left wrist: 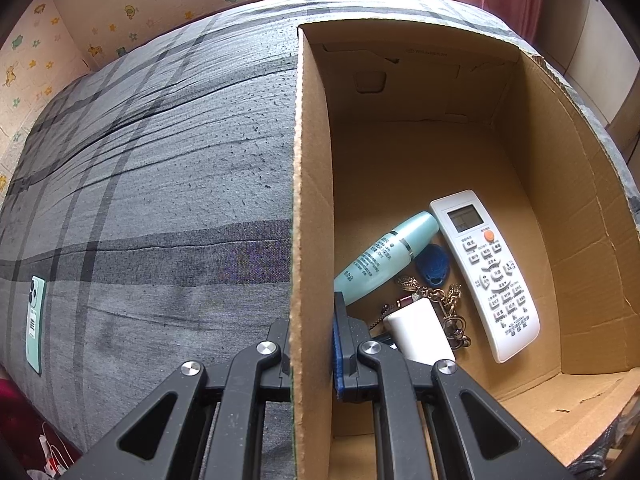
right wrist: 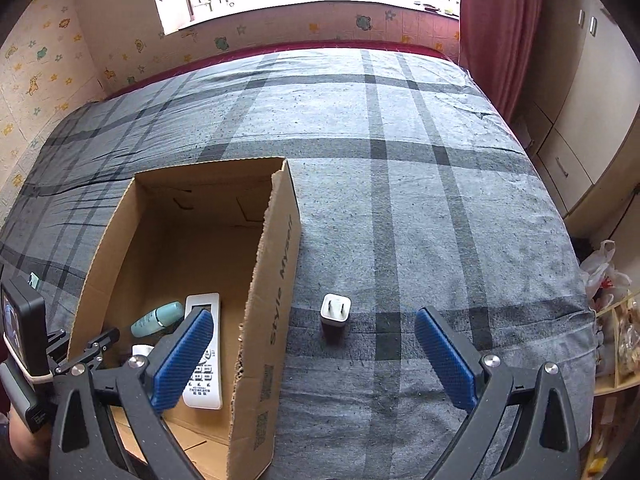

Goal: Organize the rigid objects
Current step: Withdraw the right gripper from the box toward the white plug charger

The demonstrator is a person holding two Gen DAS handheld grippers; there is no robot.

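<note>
Spreading across both views: a bed (right wrist: 400,160) in grey plaid sheet. Sitting on it, an open cardboard box (right wrist: 276,280). Clamping the box's left wall, jaws nearly shut on the cardboard: left gripper (left wrist: 312,344). Hovering with jaws wide, nothing between the pads: right gripper (right wrist: 316,356). Lying inside the box: white remote control (left wrist: 486,276), teal bottle (left wrist: 384,256), white charger (left wrist: 420,334), blue key fob (left wrist: 434,264). Standing outside on the sheet, just right of the box: white plug adapter (right wrist: 335,314).

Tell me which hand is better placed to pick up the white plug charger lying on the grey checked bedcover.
Right: its open gripper faces the white plug charger; the left gripper clamps the cardboard box wall.
</note>
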